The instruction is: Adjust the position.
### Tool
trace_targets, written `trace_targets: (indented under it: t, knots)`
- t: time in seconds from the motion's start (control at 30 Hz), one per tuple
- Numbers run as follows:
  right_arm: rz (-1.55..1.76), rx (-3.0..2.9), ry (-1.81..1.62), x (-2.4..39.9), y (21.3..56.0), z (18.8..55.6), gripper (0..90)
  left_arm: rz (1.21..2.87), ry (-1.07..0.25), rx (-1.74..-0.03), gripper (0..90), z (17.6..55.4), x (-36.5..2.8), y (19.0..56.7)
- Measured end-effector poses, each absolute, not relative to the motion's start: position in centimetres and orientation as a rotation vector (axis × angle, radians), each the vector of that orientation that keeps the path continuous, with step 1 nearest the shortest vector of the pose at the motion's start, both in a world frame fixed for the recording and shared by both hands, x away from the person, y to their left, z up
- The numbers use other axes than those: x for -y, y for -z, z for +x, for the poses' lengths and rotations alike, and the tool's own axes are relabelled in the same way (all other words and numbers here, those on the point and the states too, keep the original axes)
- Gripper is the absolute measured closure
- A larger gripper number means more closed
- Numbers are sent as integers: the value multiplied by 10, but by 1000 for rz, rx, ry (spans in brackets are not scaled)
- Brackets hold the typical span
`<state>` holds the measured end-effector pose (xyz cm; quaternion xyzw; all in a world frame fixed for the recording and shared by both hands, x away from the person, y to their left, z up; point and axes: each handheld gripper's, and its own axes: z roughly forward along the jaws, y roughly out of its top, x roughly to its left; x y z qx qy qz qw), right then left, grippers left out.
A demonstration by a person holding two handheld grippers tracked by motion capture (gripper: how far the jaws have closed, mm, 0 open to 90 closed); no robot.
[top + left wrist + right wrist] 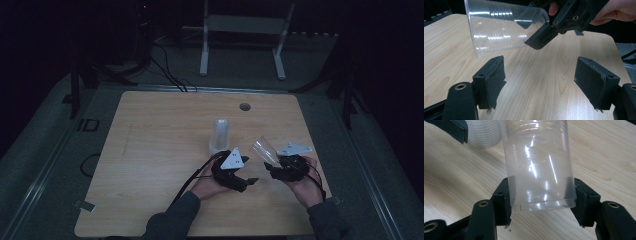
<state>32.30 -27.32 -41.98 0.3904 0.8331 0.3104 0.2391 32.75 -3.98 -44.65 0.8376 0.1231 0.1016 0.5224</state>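
A clear plastic cup [263,149] is tilted above the wooden table [160,150], mouth up and to the left. My right gripper [271,169] is shut on its base. In the right gripper view the cup [539,170] sits between both pads, with the right gripper [541,190] closed on it. My left gripper [247,183] is just left of it, near the table's front. In the left gripper view the left gripper [540,67] stands open with nothing between its pads, and the cup [504,25] hangs above and ahead of it, held by the right gripper [544,37].
A stack of clear cups [220,135] stands upright mid-table, just behind the left gripper; its ribbed side [485,135] shows in the right gripper view. A round cable hole [244,106] lies near the far edge. A white frame [245,30] stands on the floor beyond.
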Motion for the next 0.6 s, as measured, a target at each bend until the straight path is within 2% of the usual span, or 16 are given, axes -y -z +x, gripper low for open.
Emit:
trace_targets:
  t: [0.6]
  knots:
    - [1106, -2158, -983, 277, 421, 317, 418, 2005, -239, -308, 243, 329, 39, 446]
